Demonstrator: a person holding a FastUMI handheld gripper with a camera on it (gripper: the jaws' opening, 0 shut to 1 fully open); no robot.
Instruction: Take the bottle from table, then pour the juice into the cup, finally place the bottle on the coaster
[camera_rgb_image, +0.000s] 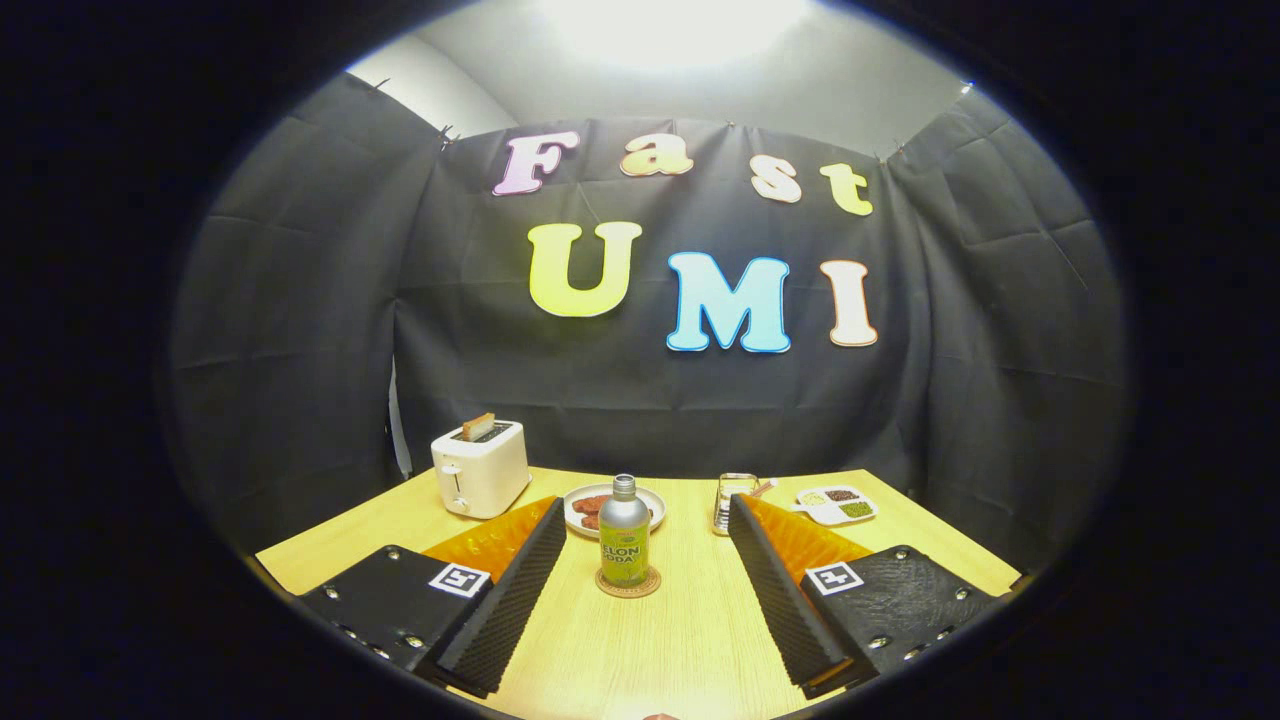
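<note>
1. The gripper (645, 530) has its fingers spread wide, holding and touching nothing.
2. One bottle (624, 534) stands upright on one round coaster (628, 584), on the wooden table (660, 640) between and just beyond the fingertips.
3. One clear cup (735, 502) stands beyond the right finger.
4. One toaster (480, 467), one plate (612, 508) and one divided tray (836, 505) sit farther back.
5. The bottle's label looks green; its writing is too small to make out fully.
</note>
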